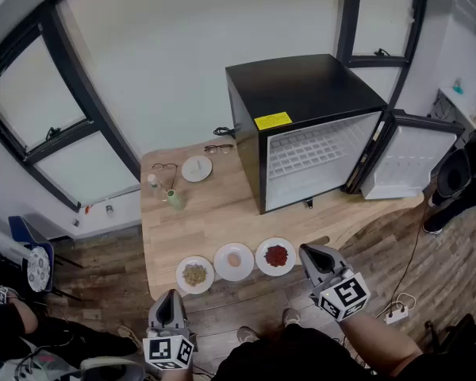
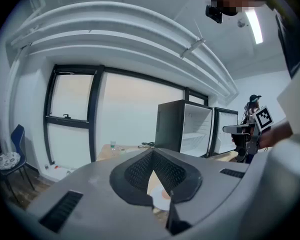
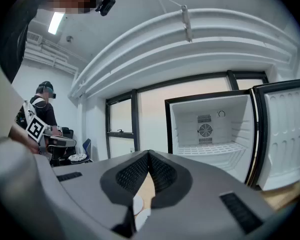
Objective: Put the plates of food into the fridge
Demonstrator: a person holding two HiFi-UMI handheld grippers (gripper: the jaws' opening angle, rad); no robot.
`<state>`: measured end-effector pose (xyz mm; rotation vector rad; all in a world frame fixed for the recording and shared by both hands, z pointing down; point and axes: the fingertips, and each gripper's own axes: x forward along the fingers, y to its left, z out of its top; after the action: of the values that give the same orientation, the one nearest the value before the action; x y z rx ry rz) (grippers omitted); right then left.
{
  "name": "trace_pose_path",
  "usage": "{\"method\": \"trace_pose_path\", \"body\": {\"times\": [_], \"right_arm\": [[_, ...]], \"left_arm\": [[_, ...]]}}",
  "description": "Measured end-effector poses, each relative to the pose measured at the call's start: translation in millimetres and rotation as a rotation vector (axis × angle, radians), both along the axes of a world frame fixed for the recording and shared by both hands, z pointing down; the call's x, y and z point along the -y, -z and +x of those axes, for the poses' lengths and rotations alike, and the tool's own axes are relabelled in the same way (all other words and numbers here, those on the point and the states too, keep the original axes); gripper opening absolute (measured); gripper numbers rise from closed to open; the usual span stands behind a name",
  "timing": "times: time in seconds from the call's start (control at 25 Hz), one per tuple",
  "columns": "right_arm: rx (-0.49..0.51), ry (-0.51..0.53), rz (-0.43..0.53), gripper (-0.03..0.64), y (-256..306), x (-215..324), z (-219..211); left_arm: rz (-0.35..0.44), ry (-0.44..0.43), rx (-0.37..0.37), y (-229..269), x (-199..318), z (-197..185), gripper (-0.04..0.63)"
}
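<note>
Currently, three food plates (image 1: 221, 265) sit outside the open fridge (image 1: 301, 90).

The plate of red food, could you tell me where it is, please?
In the head view the plate of red food is rightmost of three on the table, between the middle plate and the right gripper.

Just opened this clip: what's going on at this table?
A person stands at the near edge of the wooden table with a tool in each hand. The left tool and right tool are both shut and empty, and hover by three plates lined up along that edge: the greenish-food plate, the egg plate and the red-food plate. The fridge stands open behind them, with no plate inside yet.
</note>
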<state>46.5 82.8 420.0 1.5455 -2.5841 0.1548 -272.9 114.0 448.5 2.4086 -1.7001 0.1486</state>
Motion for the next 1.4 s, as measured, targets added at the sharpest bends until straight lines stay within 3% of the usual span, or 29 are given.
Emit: {"method": "trace_pose_path", "body": {"times": [0.16, 0.44, 0.72, 0.96, 1.16, 1.28, 1.4], "right_arm": [[-0.013, -0.013, 0.007, 0.02, -1, 4, -9], [0.05, -0.187, -0.089, 0.02, -50, -11, -6], [0.207, -0.299, -0.319, 0.02, -131, -34, 7], [0.31, -0.291, -0.413, 0.02, -193, -33, 24], [0.439, -0.332, -0.522, 0.021, -247, -31, 37], [0.54, -0.38, -0.589, 0.021, -278, -28, 45], [0.601, -0.356, -0.623, 0.023, -293, -23, 40]], "left_arm": [[0.044, -0.04, -0.015, 15, 11, 2, 0.005], [0.056, -0.109, -0.027, 13, 26, 3, 0.005], [0.024, -0.145, -0.027, -11, 40, 7, 0.005], [0.018, -0.13, -0.043, -14, 58, 22, 0.005], [-0.036, -0.146, 0.018, -25, 65, 35, 0.005], [-0.066, -0.14, 0.019, -29, 70, 40, 0.005], [-0.089, -0.159, 0.034, -33, 75, 50, 0.005]]}}
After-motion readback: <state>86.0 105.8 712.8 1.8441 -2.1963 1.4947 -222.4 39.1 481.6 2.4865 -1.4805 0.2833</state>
